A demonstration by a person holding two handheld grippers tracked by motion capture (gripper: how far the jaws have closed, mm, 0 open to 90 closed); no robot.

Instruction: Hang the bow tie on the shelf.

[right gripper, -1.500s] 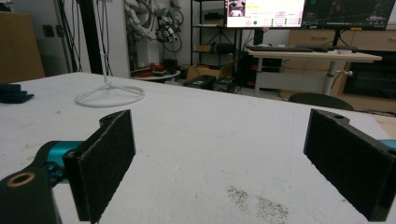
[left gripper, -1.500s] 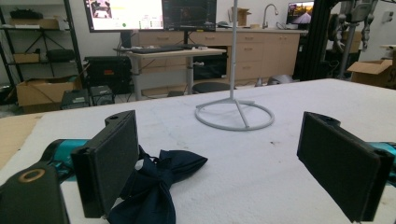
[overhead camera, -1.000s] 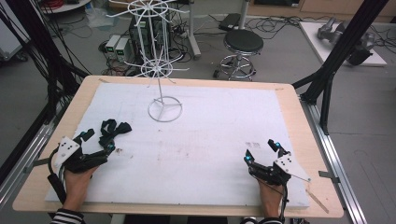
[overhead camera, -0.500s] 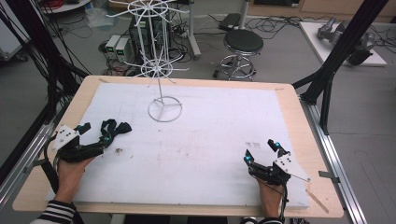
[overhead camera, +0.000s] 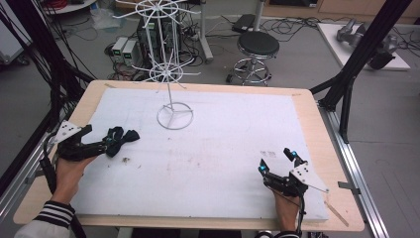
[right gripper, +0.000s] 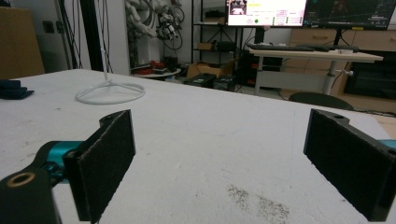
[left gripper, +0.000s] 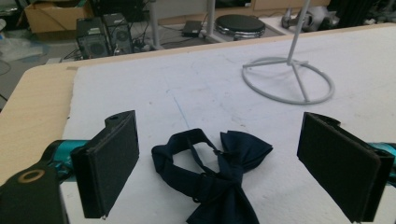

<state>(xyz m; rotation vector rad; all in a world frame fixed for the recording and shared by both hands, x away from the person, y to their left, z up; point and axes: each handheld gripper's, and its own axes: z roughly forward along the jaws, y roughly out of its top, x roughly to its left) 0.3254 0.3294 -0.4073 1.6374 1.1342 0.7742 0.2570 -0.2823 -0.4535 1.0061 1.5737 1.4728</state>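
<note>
Bow tie (left gripper: 212,172), dark navy with its neck band looped open, lies flat on the white foam sheet (overhead camera: 223,144) at about nine o'clock on the table. Your left gripper (overhead camera: 101,146) brackets it with jaws spread wide, nothing clamped, probably so one squeeze takes the knot. The white wire rack (overhead camera: 171,74) stands at twelve o'clock. Your right gripper (overhead camera: 277,161), also wide and empty, rests at five o'clock.

Bow tie (left gripper: 219,175) bottom cut off
</note>
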